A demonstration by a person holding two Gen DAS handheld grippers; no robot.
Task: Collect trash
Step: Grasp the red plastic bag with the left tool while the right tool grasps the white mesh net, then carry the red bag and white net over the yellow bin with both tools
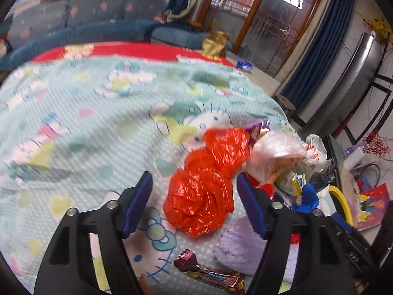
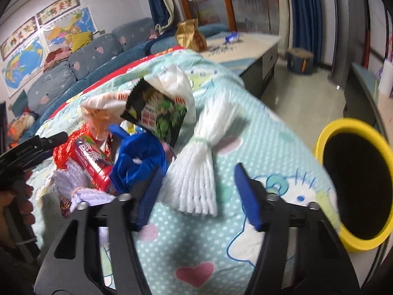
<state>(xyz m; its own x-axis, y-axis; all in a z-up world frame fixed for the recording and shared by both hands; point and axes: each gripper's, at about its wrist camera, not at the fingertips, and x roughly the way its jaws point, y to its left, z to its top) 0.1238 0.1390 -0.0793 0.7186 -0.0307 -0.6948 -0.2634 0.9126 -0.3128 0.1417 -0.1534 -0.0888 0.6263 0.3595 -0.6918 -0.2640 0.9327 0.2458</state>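
Note:
A crumpled orange-red plastic bag (image 1: 206, 184) lies on the cartoon bedsheet (image 1: 86, 113), just ahead of and between the fingers of my open left gripper (image 1: 194, 184). Beyond it sit a clear plastic bag (image 1: 275, 154), a purple wrapper (image 1: 260, 127) and a blue bag (image 1: 309, 194). A brown candy wrapper (image 1: 211, 275) lies under the gripper. My right gripper (image 2: 199, 174) is open over a white yarn bundle (image 2: 201, 172). Left of it are a blue bag (image 2: 137, 162), a red wrapper (image 2: 91, 159), a black-green packet (image 2: 157, 115) and a lilac knit piece (image 2: 68, 182). A yellow bin (image 2: 356, 186) stands at the right.
A blue sofa (image 1: 73, 24) runs behind the bed. A low table (image 2: 245, 46) with a gold bag (image 2: 189, 34) stands beyond. The floor (image 2: 302, 98) and a cabinet edge (image 2: 363, 93) lie right of the bed. My left gripper (image 2: 29, 147) shows at the far left.

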